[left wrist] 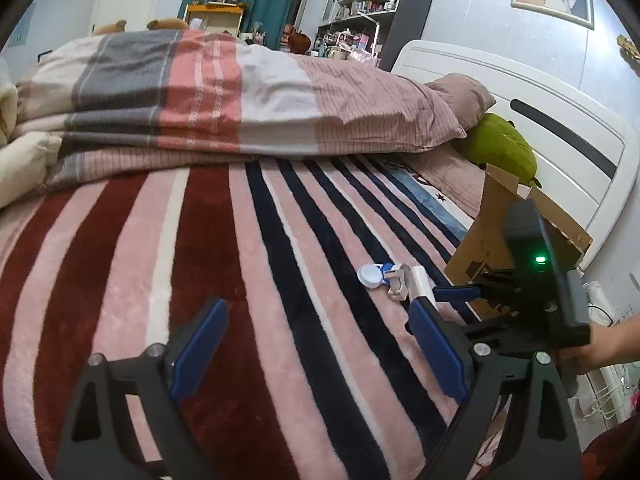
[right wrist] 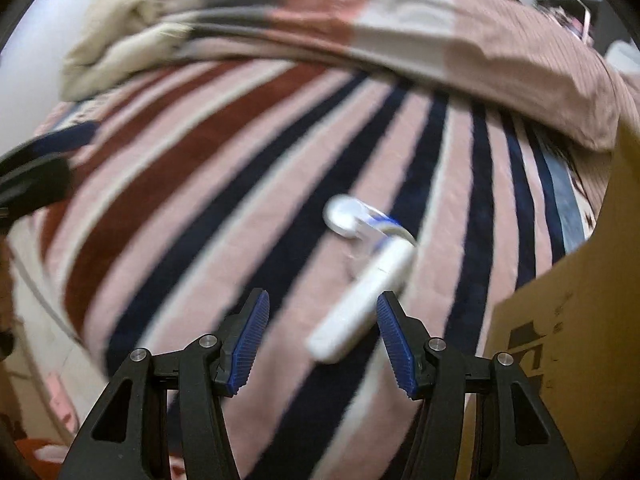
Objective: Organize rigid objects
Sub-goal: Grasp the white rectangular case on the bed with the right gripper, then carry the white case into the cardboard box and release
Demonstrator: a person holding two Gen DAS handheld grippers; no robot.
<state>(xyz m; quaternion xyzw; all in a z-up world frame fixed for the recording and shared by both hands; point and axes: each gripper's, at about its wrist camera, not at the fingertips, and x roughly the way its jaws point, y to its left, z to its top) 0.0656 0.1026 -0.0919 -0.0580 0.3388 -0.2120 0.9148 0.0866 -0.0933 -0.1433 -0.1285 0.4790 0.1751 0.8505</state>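
Observation:
A white gadget point(left wrist: 374, 276) with a round head, blue trim and a long white handle point(right wrist: 360, 304) lies on the striped blanket point(left wrist: 224, 264). My right gripper point(right wrist: 323, 300) hangs just above it, open. The handle lies between the blue pads and close to the right one, and neither pad presses on it. The left wrist view shows one of the right gripper's blue fingers point(left wrist: 456, 293) beside the handle, with a hand holding the tool. My left gripper point(left wrist: 316, 308) is open wide over bare blanket to the left of the gadget, with nothing between its fingers.
An open cardboard box point(left wrist: 492, 232) stands on the bed just right of the gadget, filling the right edge point(right wrist: 560, 320) of the right wrist view. A folded duvet point(left wrist: 240, 96), a pillow and a green plush point(left wrist: 500, 148) lie behind. The white headboard point(left wrist: 560, 128) is at the right.

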